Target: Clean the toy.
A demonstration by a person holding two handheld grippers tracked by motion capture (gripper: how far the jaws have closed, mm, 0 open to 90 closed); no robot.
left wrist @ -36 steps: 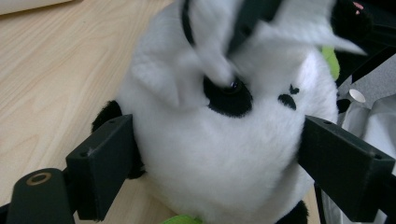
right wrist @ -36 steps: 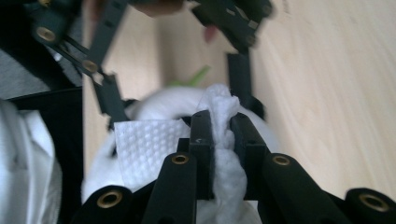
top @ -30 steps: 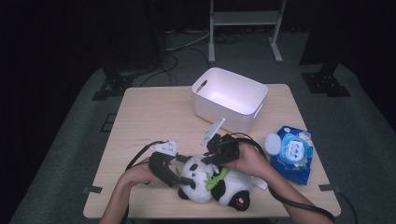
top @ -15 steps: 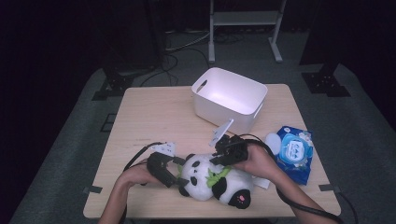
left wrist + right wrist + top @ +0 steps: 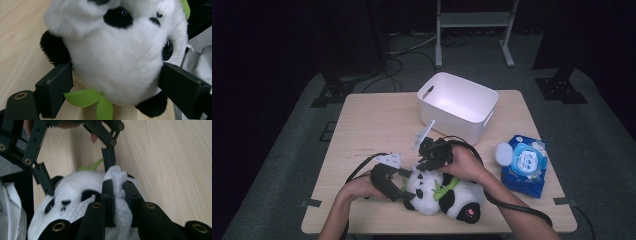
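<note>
A wooden table (image 5: 377,125) seen from above, with a person's forearms coming in from the near edge. At the left, the left gripper (image 5: 398,181) lies low on the table, its two black jaws spread wide and pressed against both sides of the head of a toy panda (image 5: 439,192) — a black-and-white plush with green leaves at its neck, lying on its back near the front edge. Just right of that, the right gripper (image 5: 428,161) sits over the panda's face, jaws nearly closed on a bunched white wipe (image 5: 117,187) that touches the white fur. Behind them stands a white bin (image 5: 458,106), upright. At the far right lies a blue pack of wipes (image 5: 524,163) — apart from the panda.
</note>
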